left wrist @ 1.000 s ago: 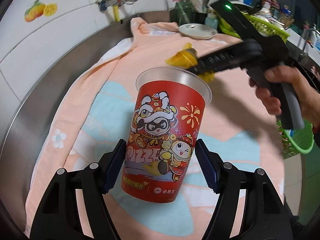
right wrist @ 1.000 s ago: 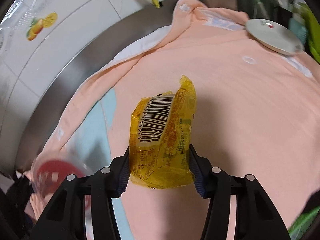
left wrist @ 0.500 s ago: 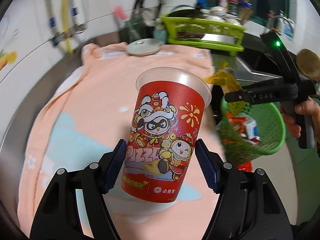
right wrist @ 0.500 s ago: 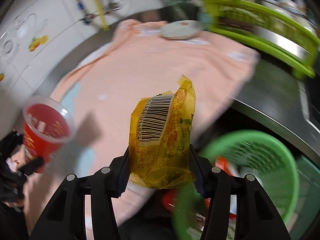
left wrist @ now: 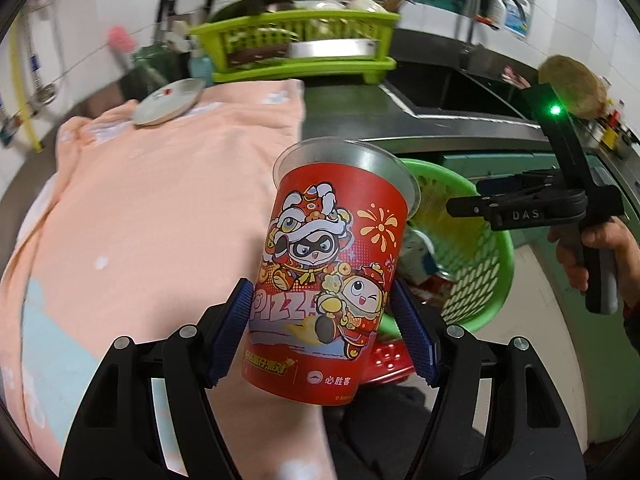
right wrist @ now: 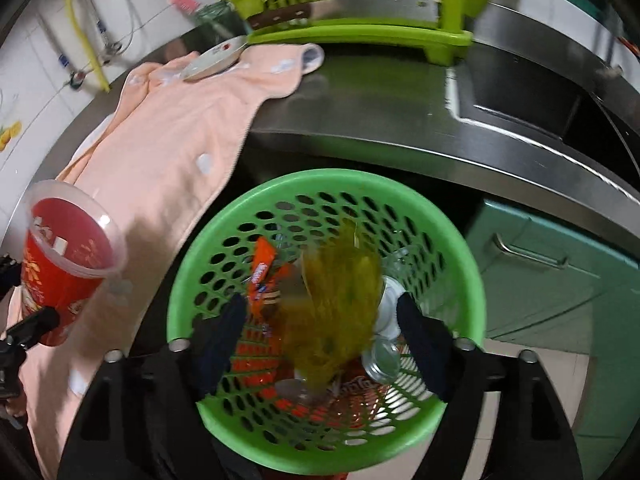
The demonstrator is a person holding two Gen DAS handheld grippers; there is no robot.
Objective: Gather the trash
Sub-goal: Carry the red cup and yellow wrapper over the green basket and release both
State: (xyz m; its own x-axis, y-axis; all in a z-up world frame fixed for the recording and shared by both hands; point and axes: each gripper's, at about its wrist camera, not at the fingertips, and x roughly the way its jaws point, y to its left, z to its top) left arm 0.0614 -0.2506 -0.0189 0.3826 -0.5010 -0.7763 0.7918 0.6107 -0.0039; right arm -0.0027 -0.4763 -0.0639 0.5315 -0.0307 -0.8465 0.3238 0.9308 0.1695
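My left gripper (left wrist: 322,332) is shut on a red pizza-print paper cup (left wrist: 328,280) and holds it in the air at the counter's edge; the cup also shows in the right wrist view (right wrist: 64,256). My right gripper (right wrist: 320,344) is open above the green mesh trash basket (right wrist: 192,280). The yellow wrapper (right wrist: 336,300) is blurred between its fingers, loose and falling into the basket. The basket holds orange wrappers (right wrist: 262,276) and clear plastic pieces. In the left wrist view the right gripper (left wrist: 460,204) hovers over the basket (left wrist: 480,256).
A peach towel (left wrist: 160,208) covers the steel counter, with a white plate (left wrist: 168,100) at its far end. A lime dish rack (right wrist: 360,12) stands behind. A sink (right wrist: 540,96) is at right, green cabinet doors (right wrist: 540,264) below it.
Both grippers swung right from over the towel toward the basket. My right gripper opened and let go of the yellow wrapper, which now drops into the basket. The cup stays gripped.
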